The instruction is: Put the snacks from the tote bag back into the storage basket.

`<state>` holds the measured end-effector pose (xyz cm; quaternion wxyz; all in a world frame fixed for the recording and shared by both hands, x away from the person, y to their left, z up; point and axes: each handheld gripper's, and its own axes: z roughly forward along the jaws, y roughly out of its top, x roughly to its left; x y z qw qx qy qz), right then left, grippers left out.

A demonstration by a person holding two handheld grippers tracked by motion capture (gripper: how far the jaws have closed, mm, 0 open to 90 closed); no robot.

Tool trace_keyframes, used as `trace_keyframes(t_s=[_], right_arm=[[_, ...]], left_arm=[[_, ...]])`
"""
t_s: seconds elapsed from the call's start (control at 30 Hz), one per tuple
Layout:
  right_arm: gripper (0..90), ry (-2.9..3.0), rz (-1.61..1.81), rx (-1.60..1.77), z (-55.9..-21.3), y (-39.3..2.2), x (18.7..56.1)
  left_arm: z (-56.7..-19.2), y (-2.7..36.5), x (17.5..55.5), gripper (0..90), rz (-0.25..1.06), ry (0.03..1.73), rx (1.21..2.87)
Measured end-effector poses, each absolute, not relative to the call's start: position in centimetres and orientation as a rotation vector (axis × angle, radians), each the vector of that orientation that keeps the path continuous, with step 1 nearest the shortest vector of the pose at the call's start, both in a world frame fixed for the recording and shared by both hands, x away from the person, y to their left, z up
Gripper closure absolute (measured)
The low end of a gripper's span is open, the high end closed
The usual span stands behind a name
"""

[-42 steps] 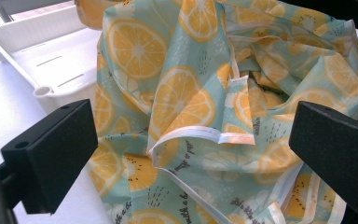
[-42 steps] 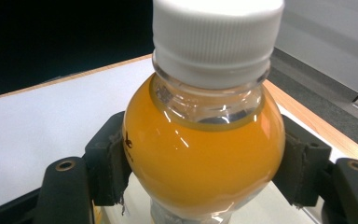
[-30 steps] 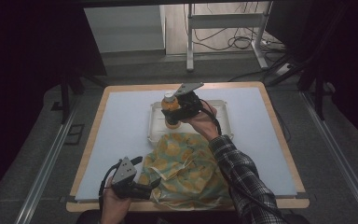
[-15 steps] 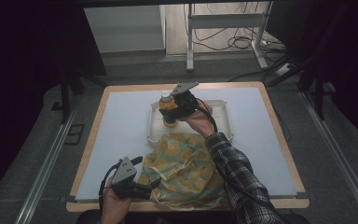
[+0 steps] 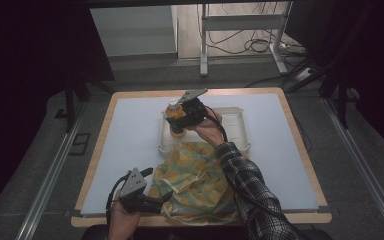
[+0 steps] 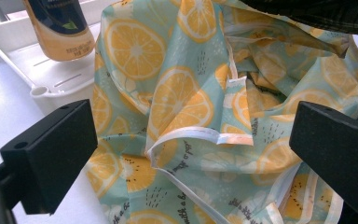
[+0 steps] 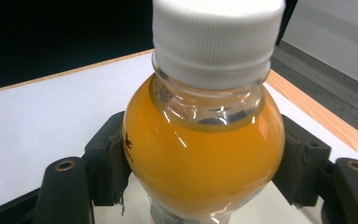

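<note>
1. Bottle: clear plastic with a rounded shoulder, filled with orange juice, closed by a ribbed white screw cap. A dark label wraps its lower body in the left gripper view. It stands upright between the jaws of the right gripper, its base above the tray.
2. Right gripper: black, with a grey three-cornered plate on top. Its padded jaws are clamped on the bottle's shoulder, one pad on each side; the frayed pad edges press the plastic.
3. Tray: white, rectangular, shallow plastic with a rolled rim and ribbed floor. It lies directly beneath the right gripper.
4. Bag: thin, crumpled cloth, pale teal printed with orange slices, edged with white binding. It lies heaped just ahead of the left gripper and reaches to the near edge of the tray.
5. Left gripper: black, blocky jaws standing wide apart, nothing pressed between them. The bag's folds lie in front of the gap; whether the tips touch the cloth I cannot tell.
6. Table: flat pale sheet on a board with a wooden edge, under both grippers.
7. Sleeve: dark plaid, crossing above the bag behind the right gripper.
</note>
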<state>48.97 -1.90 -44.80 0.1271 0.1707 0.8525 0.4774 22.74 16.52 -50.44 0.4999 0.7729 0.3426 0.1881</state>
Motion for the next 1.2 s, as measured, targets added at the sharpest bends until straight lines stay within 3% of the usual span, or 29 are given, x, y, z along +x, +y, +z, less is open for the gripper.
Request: trace_keyframes(t_s=[1.2], right_arm=[[29.8,2.498,1.387,0.497,-47.0,0.5,50.4]], left_arm=[[-50.4,16.4,22.7,0.4,0.445,0.82,1.871]])
